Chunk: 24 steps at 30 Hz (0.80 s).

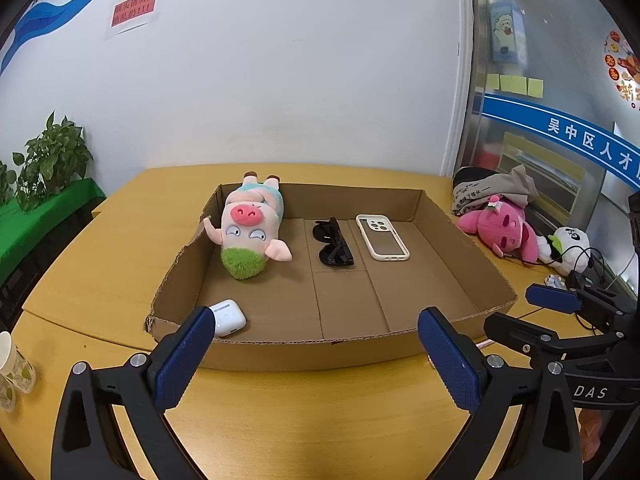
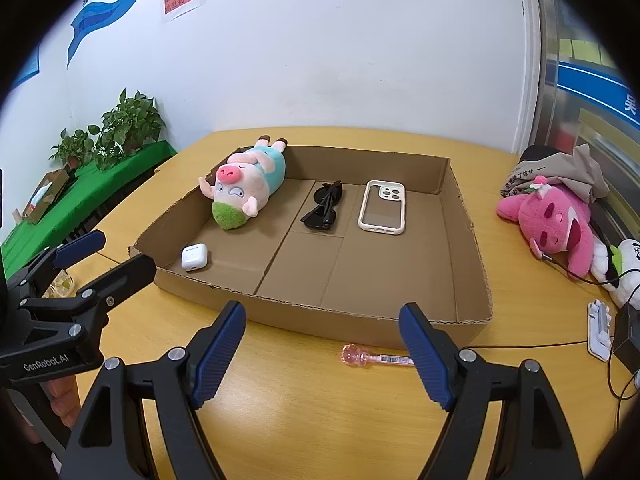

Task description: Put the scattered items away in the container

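Left gripper (image 1: 316, 350) wide open, holds nothing, hovers just in front of the cardboard tray (image 1: 460, 248)'s near wall. Right gripper (image 2: 322, 348) also spread wide and empty, over the table (image 2: 320, 420) before the tray. Inside the tray, left to right: white earbud case (image 2: 194, 257) in the near-left corner, pig plush (image 2: 246, 184) against the far-left wall, sunglasses (image 2: 323, 206), phone (image 2: 382, 208); right half of the tray floor is bare. Pink pen (image 2: 376, 358) lies on the table just outside the tray's near wall, beside the right gripper's right finger. Pink plush (image 2: 556, 224) sits right of the tray, apart.
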Available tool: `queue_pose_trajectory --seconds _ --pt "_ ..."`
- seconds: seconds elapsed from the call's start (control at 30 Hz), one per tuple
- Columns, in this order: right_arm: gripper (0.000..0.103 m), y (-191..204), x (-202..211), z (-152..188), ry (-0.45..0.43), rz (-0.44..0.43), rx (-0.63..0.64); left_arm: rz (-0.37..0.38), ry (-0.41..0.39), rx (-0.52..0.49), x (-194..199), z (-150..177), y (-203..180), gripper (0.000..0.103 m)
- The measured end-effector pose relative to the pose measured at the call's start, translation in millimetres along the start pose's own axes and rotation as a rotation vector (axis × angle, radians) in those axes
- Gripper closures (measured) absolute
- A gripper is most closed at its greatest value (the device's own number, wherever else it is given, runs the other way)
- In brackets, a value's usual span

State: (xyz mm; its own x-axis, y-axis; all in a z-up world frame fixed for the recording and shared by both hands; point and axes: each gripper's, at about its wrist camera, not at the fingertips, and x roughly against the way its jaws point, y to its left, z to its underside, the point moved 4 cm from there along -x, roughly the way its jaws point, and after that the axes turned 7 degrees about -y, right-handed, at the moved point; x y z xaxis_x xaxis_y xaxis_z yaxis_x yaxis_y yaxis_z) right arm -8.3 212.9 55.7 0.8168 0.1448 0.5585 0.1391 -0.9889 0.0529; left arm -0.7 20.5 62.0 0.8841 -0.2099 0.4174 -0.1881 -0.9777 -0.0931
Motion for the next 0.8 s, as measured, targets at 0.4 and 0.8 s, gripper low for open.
queue_pose_trajectory --seconds 0.4,0.8 --pt "0.024 -4.3 -7.6 3.8 0.008 -0.009 -0.019 -0.005 0.007 -0.014 -1.8 2.9 -1.2 0.000" --pt "0.024 -7.3 -10.4 7.2 0.017 0.000 -0.032 0.004 0.018 -0.021 -4.4 6.9 -3.7 0.000"
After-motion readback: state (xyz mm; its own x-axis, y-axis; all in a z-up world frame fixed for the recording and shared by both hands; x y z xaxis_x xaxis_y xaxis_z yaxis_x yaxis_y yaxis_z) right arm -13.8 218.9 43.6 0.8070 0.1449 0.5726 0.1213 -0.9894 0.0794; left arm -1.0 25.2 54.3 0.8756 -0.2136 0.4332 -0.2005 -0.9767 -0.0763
